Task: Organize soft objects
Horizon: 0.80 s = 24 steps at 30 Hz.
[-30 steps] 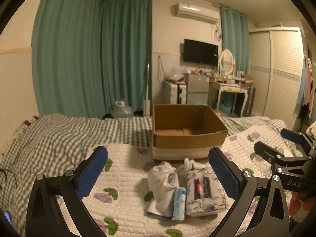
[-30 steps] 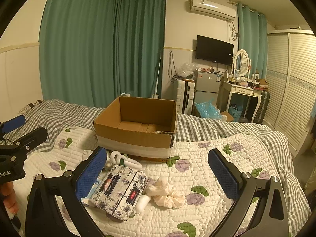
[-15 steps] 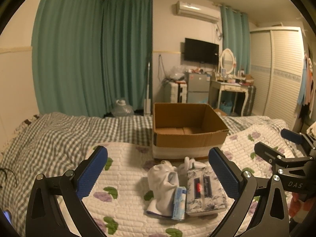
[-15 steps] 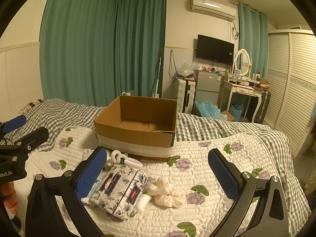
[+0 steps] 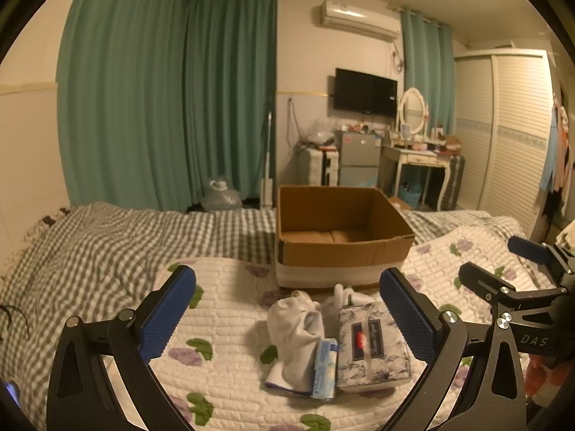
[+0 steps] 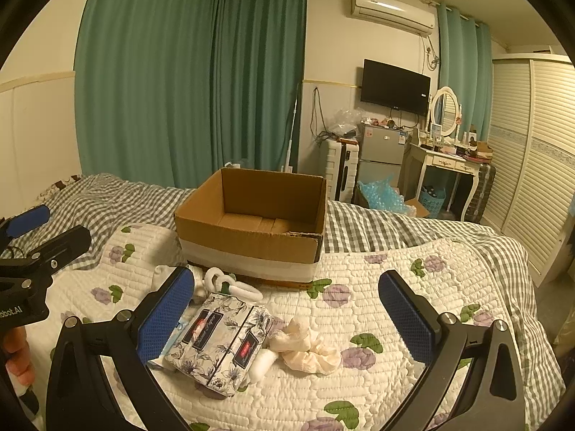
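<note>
An open cardboard box (image 5: 341,237) (image 6: 251,230) stands on the quilted bed. In front of it lie a floral tissue pack (image 5: 372,350) (image 6: 219,346), a white sock (image 5: 293,327), a small blue-white packet (image 5: 325,366), a white chain-link toy (image 6: 230,285) and a cream scrunchie (image 6: 309,346). My left gripper (image 5: 287,318) is open and empty above the sock and the pack. My right gripper (image 6: 285,323) is open and empty above the pack and the scrunchie. Each gripper also shows at the edge of the other's view: the right one (image 5: 510,269) and the left one (image 6: 46,230).
A floral quilt (image 6: 395,287) lies over a grey checked blanket (image 5: 107,244). Beyond the bed are green curtains (image 5: 161,107), a small fridge (image 6: 381,152), a white dressing table (image 6: 449,165) and a wardrobe (image 6: 532,165).
</note>
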Each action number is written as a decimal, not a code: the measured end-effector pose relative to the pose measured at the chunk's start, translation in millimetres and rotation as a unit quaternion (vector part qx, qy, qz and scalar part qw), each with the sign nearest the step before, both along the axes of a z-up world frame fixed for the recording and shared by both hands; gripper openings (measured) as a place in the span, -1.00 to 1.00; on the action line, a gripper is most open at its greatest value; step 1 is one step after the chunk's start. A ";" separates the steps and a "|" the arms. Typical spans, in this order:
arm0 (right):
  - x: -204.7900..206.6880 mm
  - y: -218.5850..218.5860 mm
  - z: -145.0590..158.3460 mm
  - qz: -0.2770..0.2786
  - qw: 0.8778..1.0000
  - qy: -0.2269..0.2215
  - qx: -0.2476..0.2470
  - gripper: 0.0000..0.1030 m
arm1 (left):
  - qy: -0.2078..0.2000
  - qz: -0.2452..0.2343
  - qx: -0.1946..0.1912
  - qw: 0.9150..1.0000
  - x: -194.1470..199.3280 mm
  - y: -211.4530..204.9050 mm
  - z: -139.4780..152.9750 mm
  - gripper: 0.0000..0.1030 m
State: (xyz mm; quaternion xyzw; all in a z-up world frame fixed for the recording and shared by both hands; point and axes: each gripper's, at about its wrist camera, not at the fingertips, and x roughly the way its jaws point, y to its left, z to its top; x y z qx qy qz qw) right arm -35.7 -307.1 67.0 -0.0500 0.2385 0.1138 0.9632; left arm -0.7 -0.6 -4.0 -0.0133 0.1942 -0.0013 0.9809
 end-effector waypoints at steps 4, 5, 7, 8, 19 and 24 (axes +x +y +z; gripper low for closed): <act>-0.3 1.0 0.7 0.001 1.000 0.000 0.000 1.00 | 0.003 0.003 0.001 1.000 0.5 -0.3 1.1 1.00; -0.5 0.9 1.3 0.001 1.000 0.000 0.000 1.00 | 0.003 0.003 0.001 1.000 0.5 -0.5 1.3 1.00; -0.1 1.3 1.1 0.001 1.000 0.000 0.000 1.00 | 0.004 0.005 0.002 1.000 0.8 -0.8 1.2 1.00; -0.5 1.3 1.2 0.001 1.000 -0.001 0.000 1.00 | 0.005 0.005 0.002 1.000 1.4 -0.7 1.1 1.00; -0.6 1.1 1.6 0.001 1.000 -0.002 0.001 1.00 | 0.005 0.002 0.006 1.000 3.4 -1.4 1.2 1.00; -1.1 1.7 2.9 0.003 1.000 -0.002 0.002 1.00 | 0.001 0.000 0.005 1.000 1.4 0.3 5.2 1.00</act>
